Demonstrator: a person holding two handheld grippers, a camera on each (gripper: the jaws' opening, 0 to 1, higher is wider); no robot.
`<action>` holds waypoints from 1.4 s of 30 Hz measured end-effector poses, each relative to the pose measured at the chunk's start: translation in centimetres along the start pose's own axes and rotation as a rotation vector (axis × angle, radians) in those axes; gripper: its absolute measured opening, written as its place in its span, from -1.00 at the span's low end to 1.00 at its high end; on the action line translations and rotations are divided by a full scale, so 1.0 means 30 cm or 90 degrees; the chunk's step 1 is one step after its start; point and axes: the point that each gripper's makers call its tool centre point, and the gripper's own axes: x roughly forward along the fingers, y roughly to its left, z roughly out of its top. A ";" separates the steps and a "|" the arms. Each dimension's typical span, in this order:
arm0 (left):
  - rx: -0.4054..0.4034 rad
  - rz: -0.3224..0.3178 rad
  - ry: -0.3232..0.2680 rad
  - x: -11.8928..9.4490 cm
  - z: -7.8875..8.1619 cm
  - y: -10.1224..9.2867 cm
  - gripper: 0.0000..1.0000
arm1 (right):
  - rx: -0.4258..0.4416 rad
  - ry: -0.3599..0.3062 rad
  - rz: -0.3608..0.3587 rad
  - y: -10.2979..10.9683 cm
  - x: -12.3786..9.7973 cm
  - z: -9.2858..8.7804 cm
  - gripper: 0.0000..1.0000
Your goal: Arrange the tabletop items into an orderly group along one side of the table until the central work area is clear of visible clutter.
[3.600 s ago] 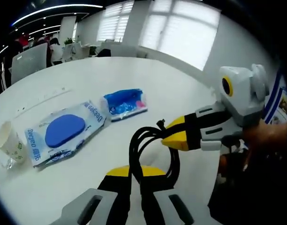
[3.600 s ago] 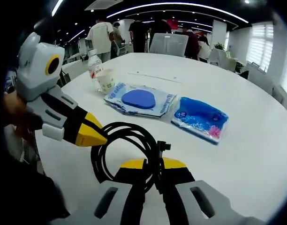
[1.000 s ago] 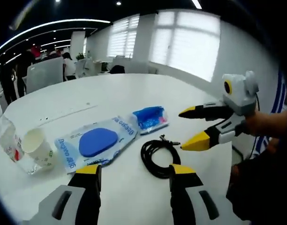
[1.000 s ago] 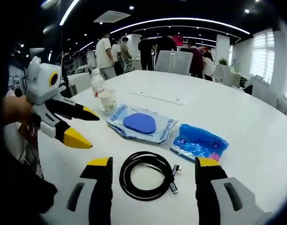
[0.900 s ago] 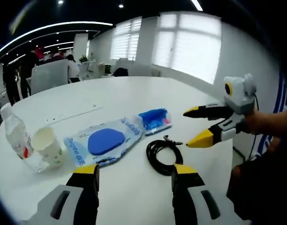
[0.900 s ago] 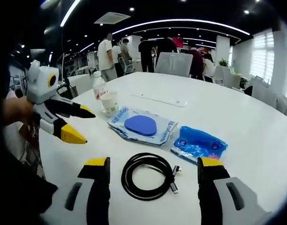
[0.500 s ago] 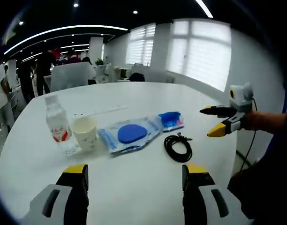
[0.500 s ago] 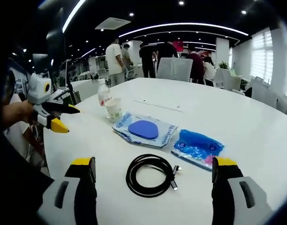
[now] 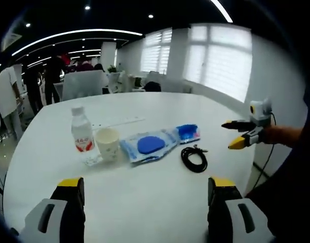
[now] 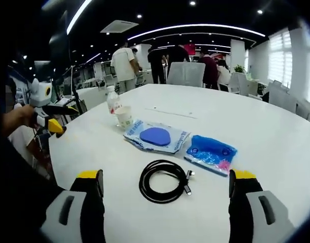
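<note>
Black cable (image 10: 165, 188), coiled, near table (image 10: 276, 136) edge. Beside it: blue wipes packs (image 10: 156, 136) (image 10: 209, 152), paper cup (image 10: 125, 117), water bottle (image 10: 113, 105). Left gripper (image 9: 145, 207), right gripper (image 10: 165, 202): jaws spread, holding nothing.

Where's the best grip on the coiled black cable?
Pinch the bundled strands on the near rim of the coiled black cable, coming straight down with the right hand-held gripper, probably. The coil lies flat with an open centre, so one jaw can drop inside the loop. Avoid the plug end on its right.
</note>
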 end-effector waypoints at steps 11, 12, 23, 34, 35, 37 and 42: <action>-0.015 0.003 0.010 -0.020 -0.009 -0.008 1.00 | -0.017 0.009 0.014 0.000 0.004 -0.003 0.99; -0.016 0.002 0.010 -0.020 -0.008 -0.009 1.00 | -0.020 0.009 0.016 0.002 0.004 0.000 0.99; -0.003 -0.001 -0.011 -0.016 0.039 -0.015 1.00 | -0.024 -0.011 0.027 0.017 0.019 0.044 0.99; -0.001 -0.003 -0.006 -0.014 0.028 -0.012 1.00 | -0.023 -0.002 0.022 0.015 0.009 0.029 0.99; -0.001 -0.003 -0.006 -0.014 0.029 -0.013 1.00 | -0.024 -0.001 0.022 0.017 0.008 0.029 0.99; 0.000 -0.005 -0.010 -0.012 0.030 -0.015 1.00 | -0.024 -0.001 0.021 0.017 0.006 0.030 0.99; 0.000 -0.006 -0.011 -0.013 0.029 -0.021 1.00 | -0.028 0.000 0.021 0.022 0.005 0.031 0.98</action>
